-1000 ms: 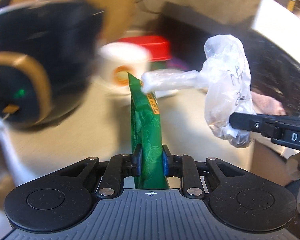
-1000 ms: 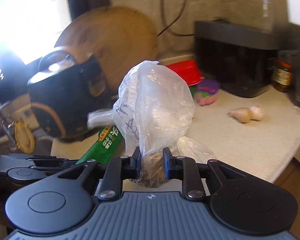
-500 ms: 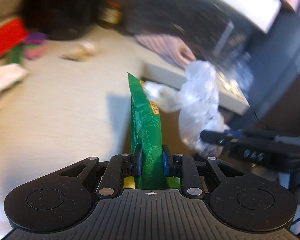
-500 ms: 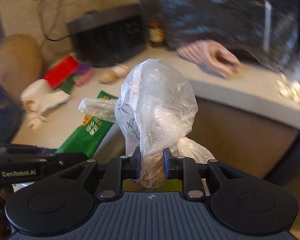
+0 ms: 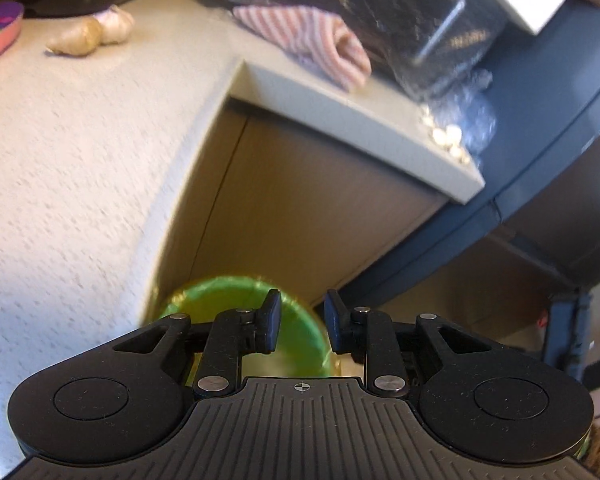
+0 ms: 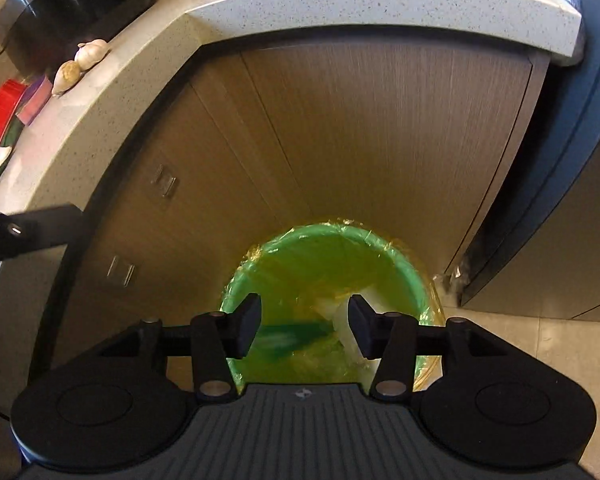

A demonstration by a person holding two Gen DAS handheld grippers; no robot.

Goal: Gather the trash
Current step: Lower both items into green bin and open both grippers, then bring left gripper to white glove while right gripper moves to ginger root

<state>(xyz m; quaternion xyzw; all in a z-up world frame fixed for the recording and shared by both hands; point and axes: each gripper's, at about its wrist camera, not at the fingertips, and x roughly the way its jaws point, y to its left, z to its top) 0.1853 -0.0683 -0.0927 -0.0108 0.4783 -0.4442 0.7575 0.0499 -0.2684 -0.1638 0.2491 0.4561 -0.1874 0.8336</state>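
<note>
Straight below my right gripper (image 6: 304, 322): green bin (image 6: 412, 276), jaws opening, empty; left gripper (image 5: 302, 322) opening too, empty, farther off bin.

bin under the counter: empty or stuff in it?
Not empty: the lined green bin holds a green wrapper and clear plastic bag.

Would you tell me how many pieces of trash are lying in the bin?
2: a green wrapper at the left of the bin, a clear bag to its right. The gripper may hide more.
</note>
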